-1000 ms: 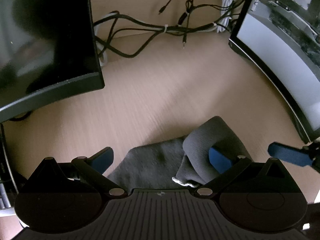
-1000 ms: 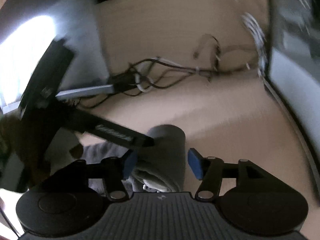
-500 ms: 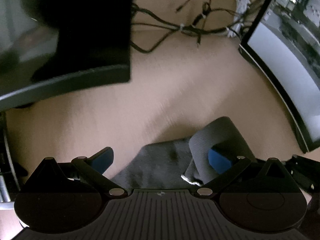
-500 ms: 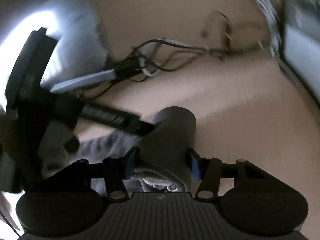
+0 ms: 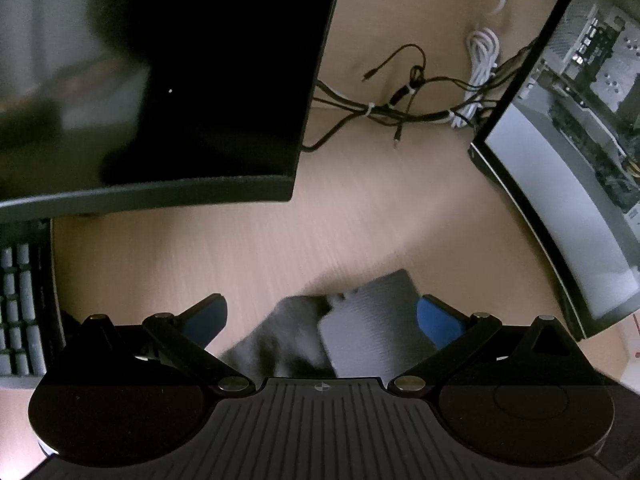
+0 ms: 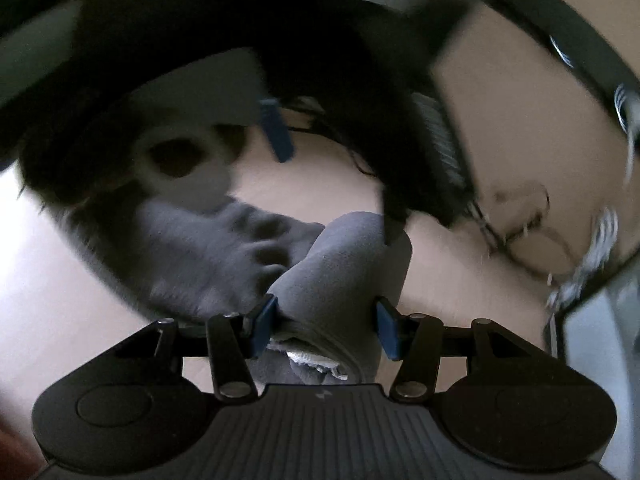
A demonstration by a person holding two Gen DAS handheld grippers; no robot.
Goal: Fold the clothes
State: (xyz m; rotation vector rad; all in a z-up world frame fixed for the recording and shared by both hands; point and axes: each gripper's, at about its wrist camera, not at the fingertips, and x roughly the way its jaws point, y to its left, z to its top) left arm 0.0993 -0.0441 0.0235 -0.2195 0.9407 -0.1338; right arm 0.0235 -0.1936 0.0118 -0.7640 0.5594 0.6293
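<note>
Left-wrist view: your left gripper (image 5: 322, 314) is spread wide over the one grey garment (image 5: 360, 328) on the desk (image 5: 240, 248), ready to pin it. Right-wrist view: your right gripper (image 6: 326, 326) pinches its folded end (image 6: 340, 276), probably to carry the fold. Two monitors flank it.

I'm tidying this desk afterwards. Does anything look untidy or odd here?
The cables lie in a loose tangle between the two monitors, one plug end dangling free. The grey garment is bunched, not flat, with the right gripper closed on it.
</note>
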